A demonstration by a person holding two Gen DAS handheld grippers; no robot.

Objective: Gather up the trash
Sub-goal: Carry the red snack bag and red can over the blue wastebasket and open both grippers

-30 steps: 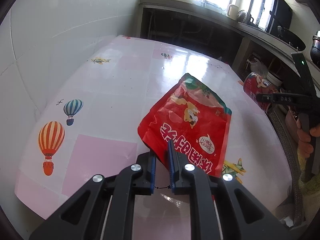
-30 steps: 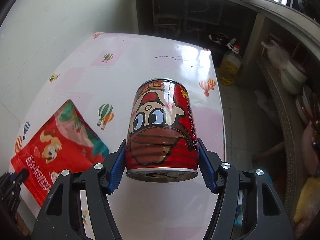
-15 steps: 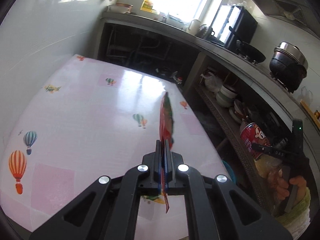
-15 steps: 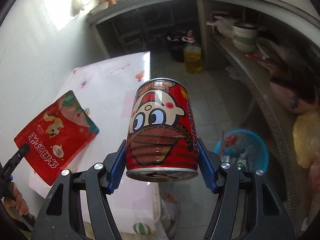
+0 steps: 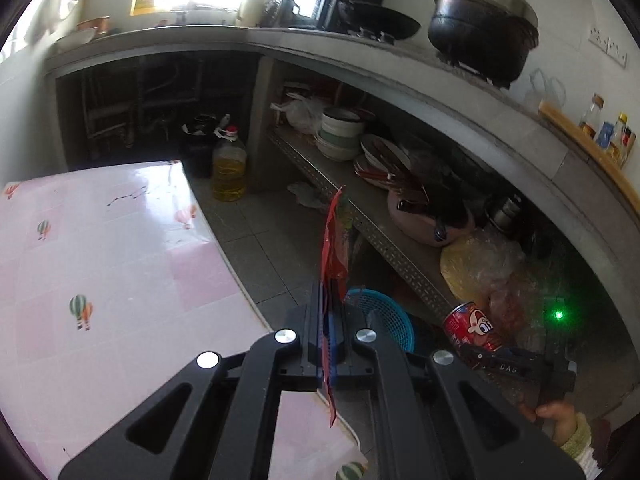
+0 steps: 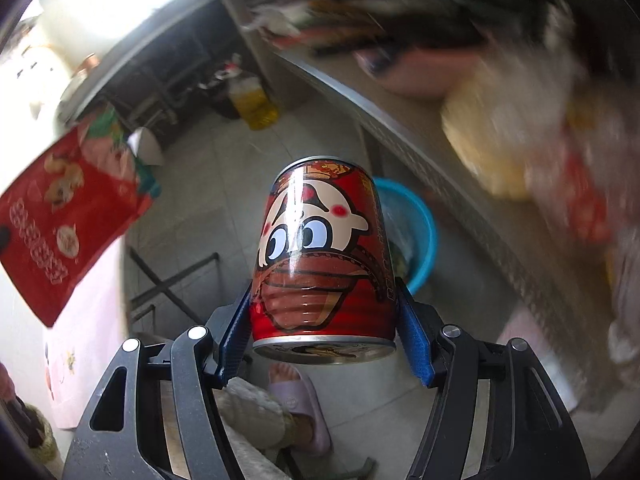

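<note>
Red snack bag point(image 5: 334, 240) hangs pinched edge-on in the left gripper point(image 5: 331, 344), above the blue basket point(image 5: 386, 318). Beside it, also over that basket, the right gripper point(image 6: 322, 336) clamps a red cartoon can point(image 6: 320, 248).

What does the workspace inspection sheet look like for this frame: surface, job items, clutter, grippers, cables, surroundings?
Surface: pink balloon-print table, bare where visible.
Job's things: red snack bag and red cartoon can, both held in the air; blue basket on the floor beyond the can.
Clutter: oil bottle on the floor; bowls and pink kettle on the lower shelf.
Grippers: left hand-held gripper shut on the bag; right hand-held gripper shut on the can.
Cables: nothing seen.
Surroundings: counter with black pot; a slippered foot below.
</note>
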